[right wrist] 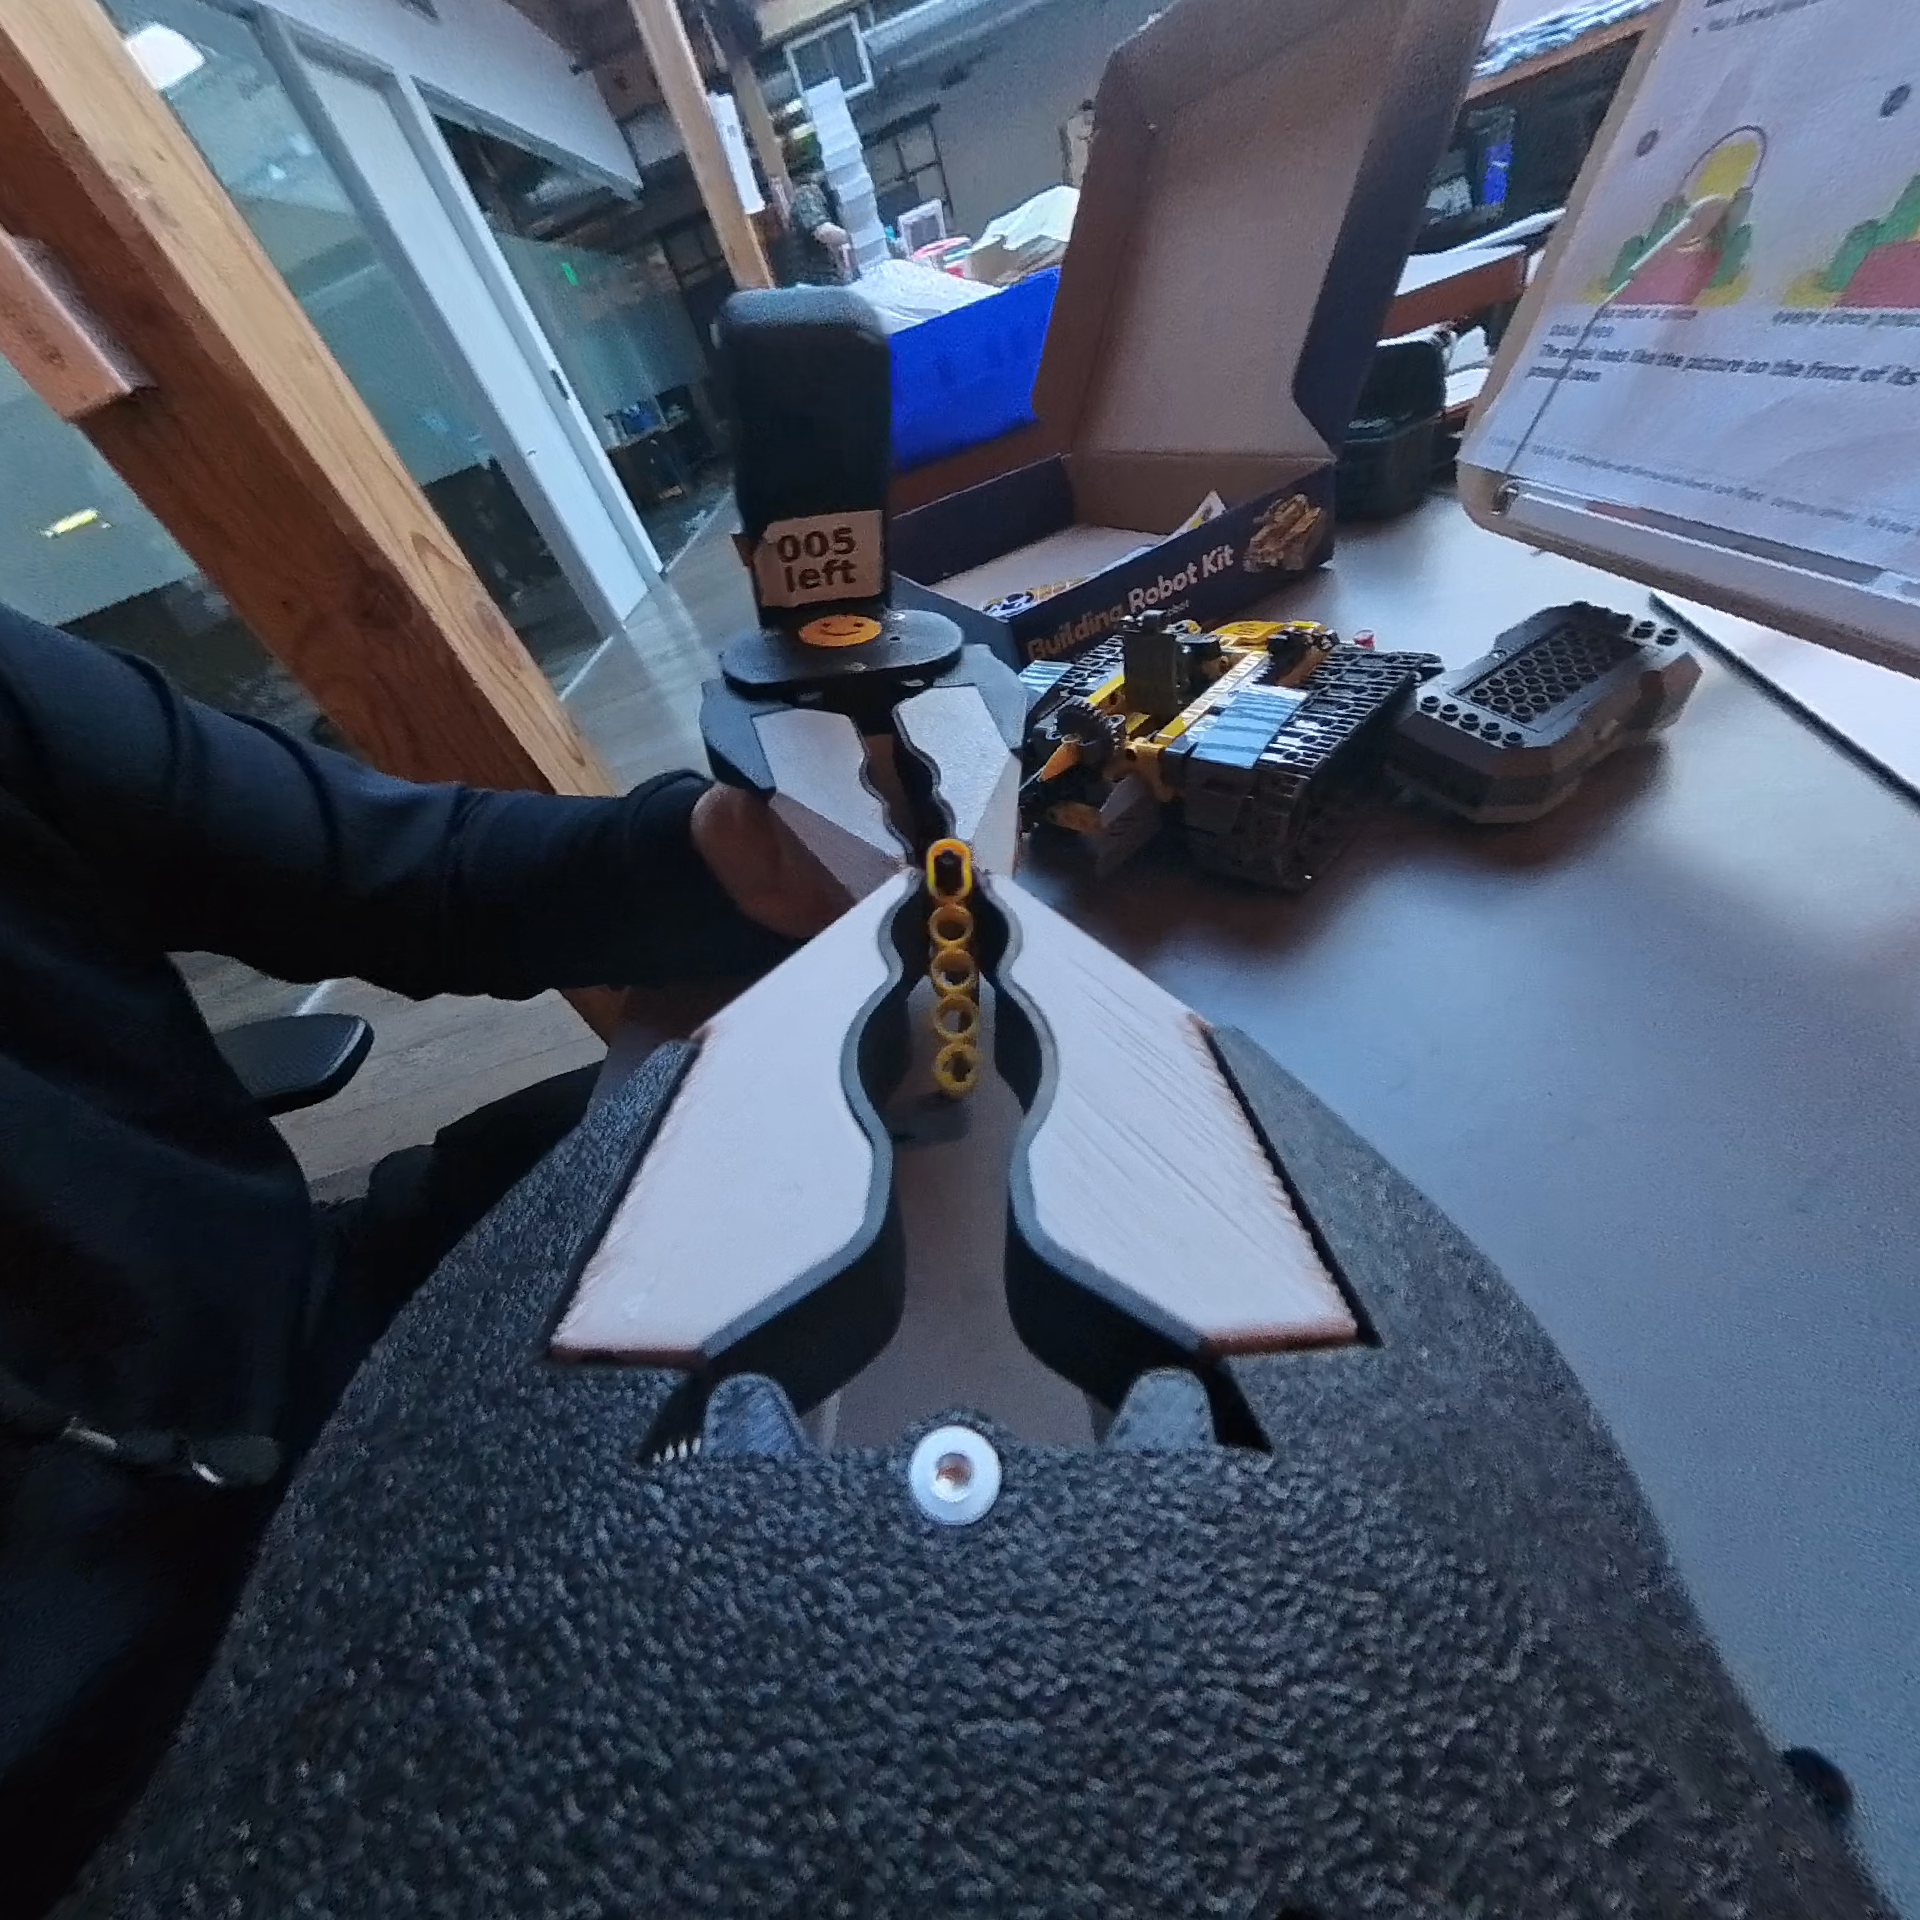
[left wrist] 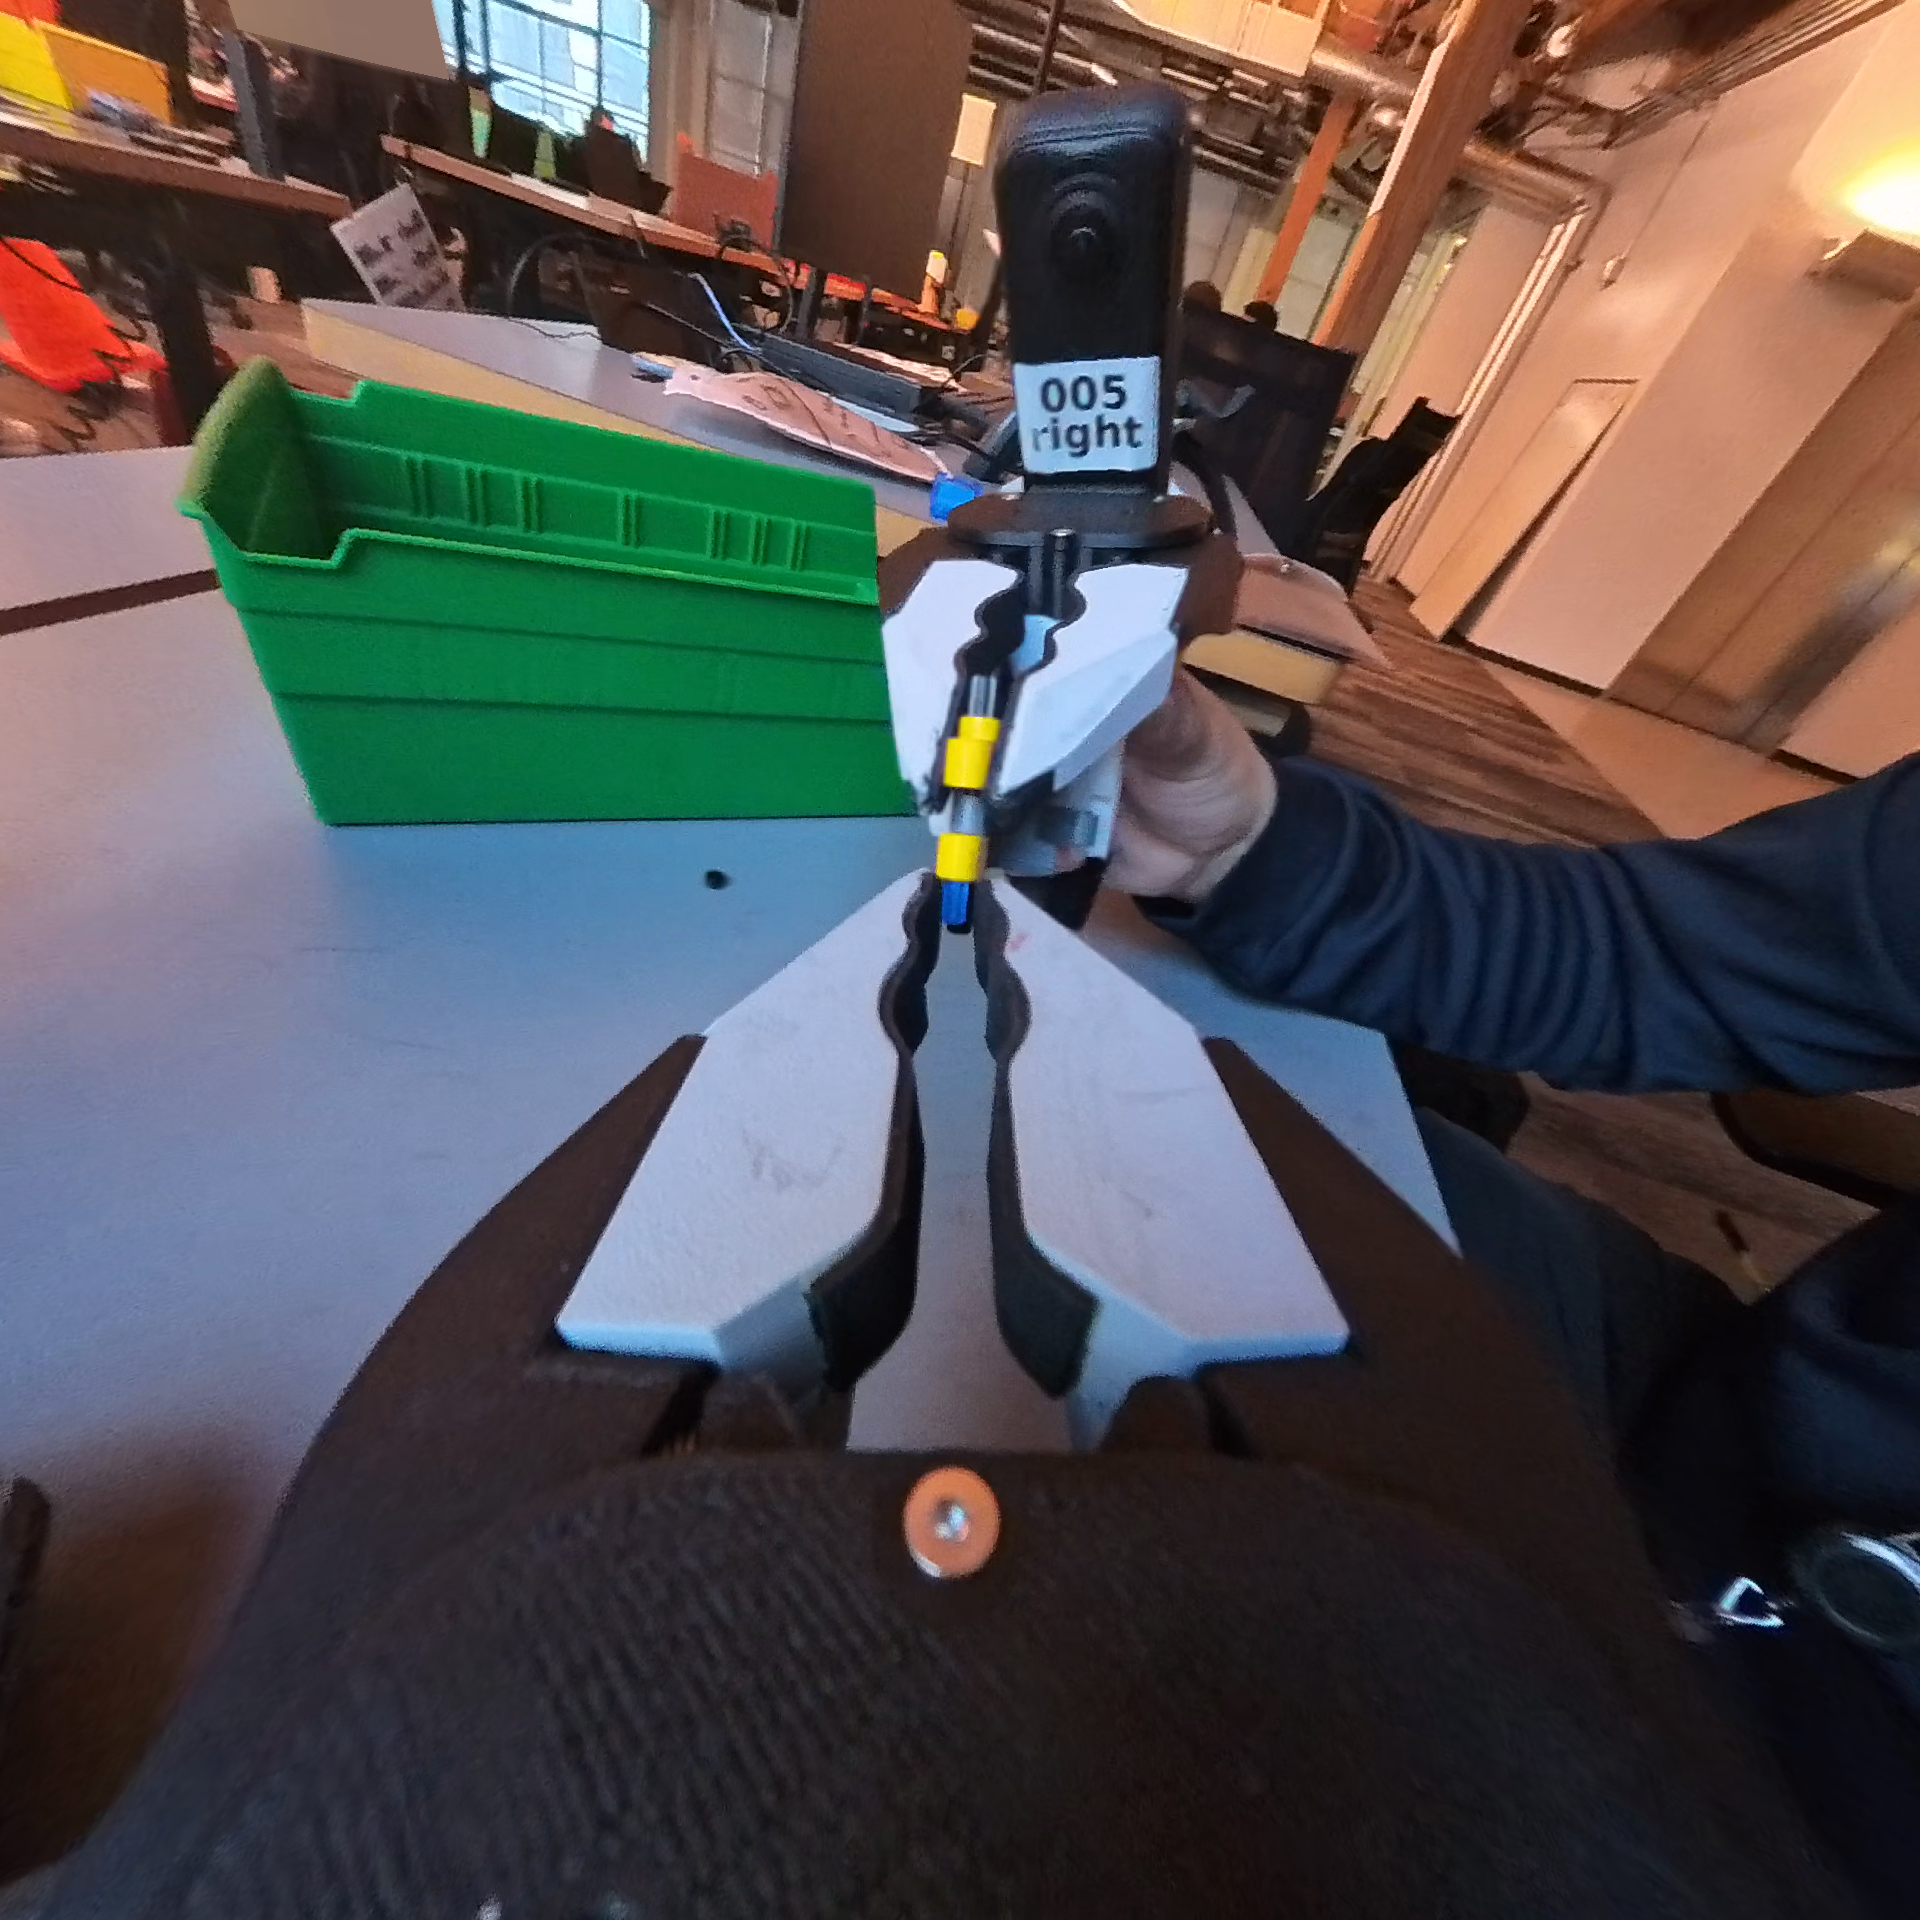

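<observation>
My right gripper is shut on a yellow beam with a row of holes and holds it above the grey table. In the left wrist view the same gripper faces me, and the piece shows as yellow collars on a grey shaft with a blue pin end. My left gripper meets it tip to tip, its fingertips closed around that blue end. It also shows in the right wrist view, held by a hand in a dark sleeve.
A green plastic bin stands on the table behind and to the left of the grippers. In the right wrist view a black and yellow tracked model, a black curved part, an open cardboard box and a propped instruction sheet sit at the back right. My two grippers' fingertips are within a few centimetres of each other.
</observation>
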